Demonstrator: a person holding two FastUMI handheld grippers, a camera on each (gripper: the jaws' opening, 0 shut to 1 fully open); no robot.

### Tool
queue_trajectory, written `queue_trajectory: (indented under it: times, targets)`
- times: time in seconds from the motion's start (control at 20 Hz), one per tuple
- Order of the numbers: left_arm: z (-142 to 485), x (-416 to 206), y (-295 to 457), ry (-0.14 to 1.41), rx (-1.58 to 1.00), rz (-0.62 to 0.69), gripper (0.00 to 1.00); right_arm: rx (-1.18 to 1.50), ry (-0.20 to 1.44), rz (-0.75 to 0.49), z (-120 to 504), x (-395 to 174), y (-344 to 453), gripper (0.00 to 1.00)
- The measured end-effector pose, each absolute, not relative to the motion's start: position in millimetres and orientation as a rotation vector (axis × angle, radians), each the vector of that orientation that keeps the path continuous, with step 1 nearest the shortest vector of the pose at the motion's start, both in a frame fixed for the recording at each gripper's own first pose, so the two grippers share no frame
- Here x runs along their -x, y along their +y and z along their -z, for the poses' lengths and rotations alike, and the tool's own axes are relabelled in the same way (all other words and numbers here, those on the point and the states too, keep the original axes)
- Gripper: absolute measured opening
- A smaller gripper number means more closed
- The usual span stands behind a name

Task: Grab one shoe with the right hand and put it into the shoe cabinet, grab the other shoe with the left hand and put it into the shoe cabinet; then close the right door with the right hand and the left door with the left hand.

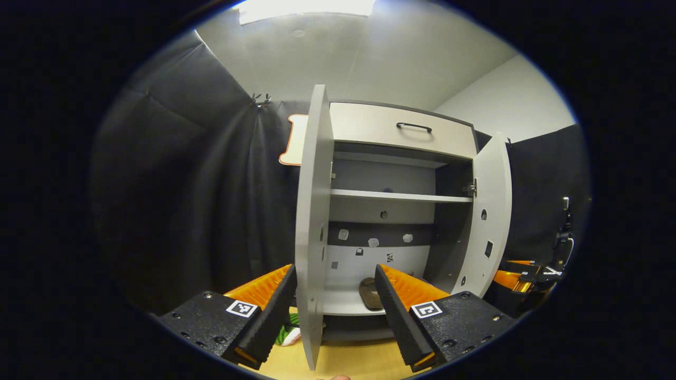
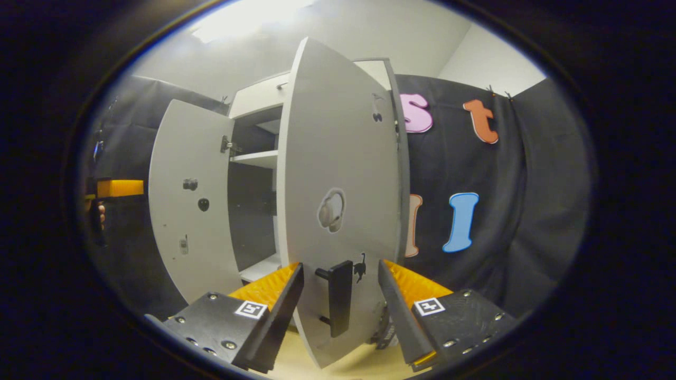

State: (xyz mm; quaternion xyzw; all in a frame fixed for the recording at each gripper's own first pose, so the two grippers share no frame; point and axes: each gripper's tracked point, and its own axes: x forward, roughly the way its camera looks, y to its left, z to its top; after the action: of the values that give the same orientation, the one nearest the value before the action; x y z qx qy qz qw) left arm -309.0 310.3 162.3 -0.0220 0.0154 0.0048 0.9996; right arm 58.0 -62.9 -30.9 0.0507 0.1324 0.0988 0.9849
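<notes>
While its fingers stand spread at the bottom of the left gripper view, the left gripper point(image 1: 335, 311) straddles the thin front edge of the left door point(image 1: 312, 221), which runs up the centre of the frame, with no visible contact. Low between the fingers, beside that door, a green and white shoe point(image 1: 289, 334) lies on the wooden floor point(image 1: 348, 361). Past the door, the shoe cabinet point(image 1: 401, 211) stands open; on its bottom shelf, just left of the right-hand finger, sits a dark shoe point(image 1: 369, 293), partly hidden. The shelf point(image 1: 401, 196) above holds nothing I can make out, and a closed drawer point(image 1: 401, 129) with a dark handle tops the cabinet. At the right of the frame the right door point(image 1: 488, 216) hangs open.

At the bottom of the right gripper view, the right gripper point(image 2: 340, 311) is also spread, with the right door's black handle point(image 2: 338, 298) in the gap between its fingers, untouched. Farther off at the far left edge, a hand point(image 2: 100, 214) holds the other gripper.
</notes>
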Motion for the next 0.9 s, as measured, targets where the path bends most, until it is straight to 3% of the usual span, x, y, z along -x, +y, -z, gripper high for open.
queue_trajectory:
  times: [0.1,0.4,0.5,0.55,0.65,0.9]
  targets:
    - [-161.6,309.7,315.7,0.03,0.042,-0.029,0.85,-0.102,0.27,-0.213,34.0,-66.7,-55.2,0.86]
    - [-156.7,319.9,329.0,0.031,0.038,-0.074,0.85,-0.1,0.291,-0.22,48.7,-86.7,-50.0,0.86]
    - [-155.7,319.7,331.7,0.03,0.039,-0.084,0.85,-0.118,0.29,-0.224,50.7,-89.5,-51.2,0.88]
    - [-155.1,319.4,332.4,0.029,0.042,-0.087,0.85,-0.133,0.299,-0.232,53.5,-91.4,-49.3,0.97]
    - [-153.7,320.4,335.7,0.03,0.044,-0.097,0.85,-0.165,0.303,-0.248,55.3,-92.2,-45.5,1.0]
    - [-149.8,324.7,347.6,0.037,0.042,-0.131,0.85,-0.184,0.296,-0.275,57.6,-106.9,-30.3,1.0]
